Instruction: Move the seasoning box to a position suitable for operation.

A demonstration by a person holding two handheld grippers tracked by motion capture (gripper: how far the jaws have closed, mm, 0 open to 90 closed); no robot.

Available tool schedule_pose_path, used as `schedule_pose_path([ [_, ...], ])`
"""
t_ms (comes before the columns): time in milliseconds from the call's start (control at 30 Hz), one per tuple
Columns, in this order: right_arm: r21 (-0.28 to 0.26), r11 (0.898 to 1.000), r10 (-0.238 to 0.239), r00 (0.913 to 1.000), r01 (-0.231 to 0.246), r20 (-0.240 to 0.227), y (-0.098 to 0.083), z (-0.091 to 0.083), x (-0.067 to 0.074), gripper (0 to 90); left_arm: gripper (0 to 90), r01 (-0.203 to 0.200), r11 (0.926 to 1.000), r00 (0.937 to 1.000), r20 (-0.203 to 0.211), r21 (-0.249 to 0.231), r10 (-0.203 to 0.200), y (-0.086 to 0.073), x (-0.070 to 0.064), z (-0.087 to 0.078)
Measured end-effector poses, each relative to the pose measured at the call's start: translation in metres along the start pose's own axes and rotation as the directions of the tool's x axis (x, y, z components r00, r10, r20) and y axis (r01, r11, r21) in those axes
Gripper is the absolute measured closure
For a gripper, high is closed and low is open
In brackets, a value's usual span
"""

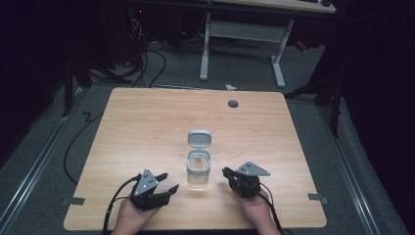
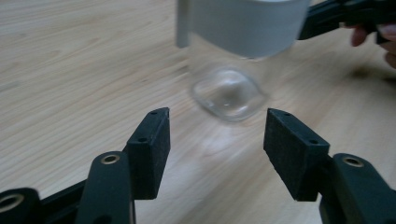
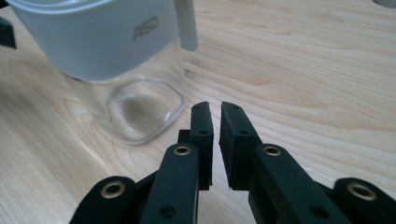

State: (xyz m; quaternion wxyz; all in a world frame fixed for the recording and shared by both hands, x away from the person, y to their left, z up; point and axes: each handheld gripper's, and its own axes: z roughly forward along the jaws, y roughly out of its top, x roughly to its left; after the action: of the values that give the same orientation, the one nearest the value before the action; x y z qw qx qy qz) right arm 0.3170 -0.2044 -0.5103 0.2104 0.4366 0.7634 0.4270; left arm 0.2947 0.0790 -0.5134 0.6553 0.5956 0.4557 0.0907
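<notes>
The jar (image 1: 198,169) stands upright at lower centre of the high view, on the table (image 1: 147,127), its grey flip lid (image 1: 199,138) hinged open and leaning back toward the upper frame; the glass body looks empty. The left tongs (image 1: 166,183), at lower left of the jar, are spread wide and aimed at its base, just short of touching. The right tongs (image 1: 226,172), at lower right, are nearly pressed together, holding nothing, their tips beside the glass. Judging from this, the lid is already open, and any grasp, closing or moving of the jar is yet to be done.
</notes>
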Motion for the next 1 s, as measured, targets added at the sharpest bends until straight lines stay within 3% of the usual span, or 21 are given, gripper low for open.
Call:
schedule_pose_path([
  [33, -0.001, 1.0, 0.004, 1.0, -0.004, 0.008, 0.0, 0.0, -0.001, 86.1, 44.1, 0.0, 1.0, 1.0, 0.0, 0.0, 0.0, 0.0, 0.0, 0.0],
  [67, -0.003, 1.0, 0.008, 0.9999, -0.008, 0.009, 0.0, -0.001, -0.002, 87.0, 46.3, 0.033, 0.9993, 0.9987, 0.04, 0.016, -0.033, -0.003, -0.009, 0.002],
  [167, -0.02, 1.0, 0.009, 0.9999, -0.009, 0.007, 0.002, -0.003, -0.004, 87.9, 55.9, 0.043, 0.9988, 0.9969, 0.065, 0.024, -0.045, -0.008, -0.017, 0.005],
  [200, -0.031, 1.0, -0.001, 1.0, 0.001, 0.005, 0.004, -0.004, -0.006, 88.6, 59.5, 0.038, 0.9991, 0.9952, 0.089, 0.021, -0.04, -0.014, -0.026, 0.011],
  [333, -0.032, 0.999, 0.002, 0.9999, -0.002, 0.014, 0.009, -0.001, -0.008, 89.0, 68.7, 0.02, 0.9994, 0.9961, 0.085, 0.027, -0.023, -0.02, -0.036, 0.022],
  [367, -0.032, 0.999, 0.008, 0.9999, -0.008, 0.01, 0.012, 0.002, -0.01, 89.2, 77.5, -0.001, 0.9993, 0.9983, 0.058, 0.038, -0.001, -0.027, -0.041, 0.032],
  [467, -0.039, 0.999, -0.001, 1.0, 0.001, 0.007, 0.016, 0.005, -0.011, 89.1, 84.5, -0.027, 0.9988, 0.999, 0.036, 0.041, 0.026, -0.033, -0.043, 0.041],
  [833, -0.059, 0.998, -0.006, 1.0, 0.005, -0.001, 0.038, 0.02, -0.013, 90.0, 90.0, -0.022, 0.9995, 0.9996, 0.019, 0.023, 0.022, -0.037, -0.043, 0.056],
  [1000, -0.07, 0.997, -0.022, 0.9997, 0.022, 0.009, 0.056, 0.032, -0.013, 90.0, 89.9, -0.011, 0.9999, 0.9993, 0.037, 0.005, 0.011, -0.035, -0.042, 0.061],
])
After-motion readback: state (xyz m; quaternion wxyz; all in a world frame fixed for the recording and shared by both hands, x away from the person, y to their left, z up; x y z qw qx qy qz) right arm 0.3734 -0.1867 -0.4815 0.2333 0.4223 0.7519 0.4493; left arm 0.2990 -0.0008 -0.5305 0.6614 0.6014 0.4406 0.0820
